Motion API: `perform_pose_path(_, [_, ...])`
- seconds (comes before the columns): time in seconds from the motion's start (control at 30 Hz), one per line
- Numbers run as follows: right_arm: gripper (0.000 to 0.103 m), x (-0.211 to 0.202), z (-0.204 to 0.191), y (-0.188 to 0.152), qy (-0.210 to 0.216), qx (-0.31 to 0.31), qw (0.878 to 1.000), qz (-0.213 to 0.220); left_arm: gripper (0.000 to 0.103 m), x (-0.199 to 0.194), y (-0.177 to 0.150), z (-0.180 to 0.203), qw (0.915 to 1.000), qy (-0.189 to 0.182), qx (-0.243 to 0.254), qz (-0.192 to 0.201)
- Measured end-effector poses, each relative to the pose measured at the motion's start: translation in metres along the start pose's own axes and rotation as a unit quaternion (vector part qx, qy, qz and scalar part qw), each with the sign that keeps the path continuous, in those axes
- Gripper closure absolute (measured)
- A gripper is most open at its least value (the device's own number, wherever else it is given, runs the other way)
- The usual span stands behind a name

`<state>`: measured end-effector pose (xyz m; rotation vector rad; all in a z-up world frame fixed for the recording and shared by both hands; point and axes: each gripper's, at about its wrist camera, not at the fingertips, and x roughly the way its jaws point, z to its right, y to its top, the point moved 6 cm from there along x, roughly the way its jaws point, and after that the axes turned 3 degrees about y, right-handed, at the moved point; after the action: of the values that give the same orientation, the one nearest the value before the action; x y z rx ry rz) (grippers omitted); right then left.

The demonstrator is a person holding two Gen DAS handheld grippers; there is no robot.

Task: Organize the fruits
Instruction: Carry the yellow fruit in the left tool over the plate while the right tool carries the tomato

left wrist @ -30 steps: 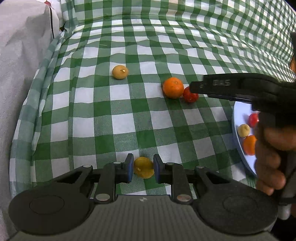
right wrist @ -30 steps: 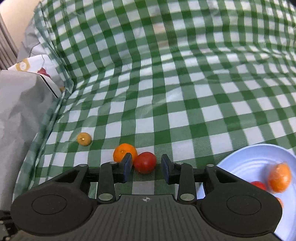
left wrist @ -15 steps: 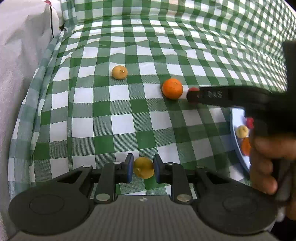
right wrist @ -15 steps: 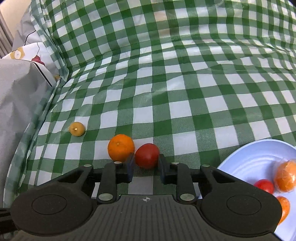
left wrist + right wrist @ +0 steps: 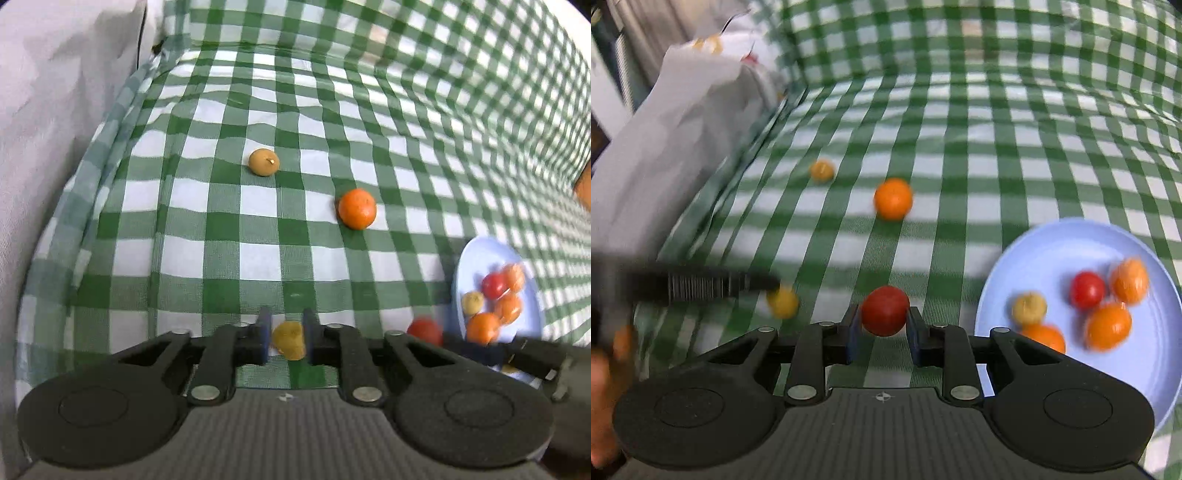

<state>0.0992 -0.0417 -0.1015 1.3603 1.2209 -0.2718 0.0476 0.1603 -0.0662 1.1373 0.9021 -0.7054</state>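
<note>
My right tongs (image 5: 882,332) are squeezed shut on the smooth round red tomato (image 5: 885,310), and the pale blue round plate (image 5: 1052,251) with five small fruits sits just to their right, so that hand is nearer to it. My left tongs (image 5: 284,341) grip the small bumpy yellow fruit (image 5: 289,339). Far off on the green and white checked cloth (image 5: 258,258) lie a shiny round orange (image 5: 357,208) and a dull tan round fruit (image 5: 263,162).

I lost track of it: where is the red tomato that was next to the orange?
It sits between the right tongs, held off the cloth, left of the blue plate and nearer the camera than the orange.
</note>
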Motion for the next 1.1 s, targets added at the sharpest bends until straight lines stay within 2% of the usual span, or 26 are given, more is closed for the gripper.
perform_pose_path(0.07, [0.075, 0.001, -0.003, -0.007, 0.001, -0.015, 1.0, -0.014, 0.07, 0.001, -0.002, 0.001, 0.9999, -0.013, -0.004, -0.009])
perform_pose_path(0.27, [0.075, 0.013, -0.003, -0.02, -0.008, -0.048, 0.997, -0.055, 0.068, 0.011, -0.011, 0.016, 0.9987, 0.016, 0.041, -0.023])
perform_pose_path(0.43, [0.073, 0.015, -0.003, -0.022, -0.007, -0.051, 0.997, -0.056, 0.069, 0.021, -0.017, 0.026, 0.9969, 0.034, 0.064, -0.031])
perform_pose_path(0.5, [0.073, 0.017, -0.004, -0.023, -0.006, -0.05, 0.997, -0.058, 0.075, 0.027, -0.016, 0.03, 0.9957, 0.046, 0.073, -0.035])
perform_pose_path(0.53, [0.073, 0.018, -0.004, -0.022, -0.007, -0.051, 0.997, -0.058, 0.076, 0.027, -0.017, 0.031, 0.9954, 0.049, 0.075, -0.034])
perform_pose_path(0.63, [0.073, 0.015, -0.005, -0.022, -0.009, -0.058, 0.997, -0.052, 0.076, 0.024, -0.016, 0.035, 0.9959, 0.045, 0.076, -0.022])
perform_pose_path(0.77, [0.074, 0.002, -0.002, -0.016, -0.008, -0.06, 0.998, -0.024, 0.076, 0.021, -0.012, 0.042, 0.9965, 0.039, 0.073, -0.009])
perform_pose_path(0.93, [0.074, -0.036, 0.014, -0.005, -0.005, -0.05, 0.998, 0.042, 0.076, 0.007, -0.011, 0.046, 0.9943, 0.049, 0.091, 0.026])
perform_pose_path(1.1, [0.074, -0.072, 0.041, -0.002, -0.021, -0.043, 0.994, 0.097, 0.076, -0.003, -0.009, 0.056, 0.99, 0.055, 0.115, 0.06])
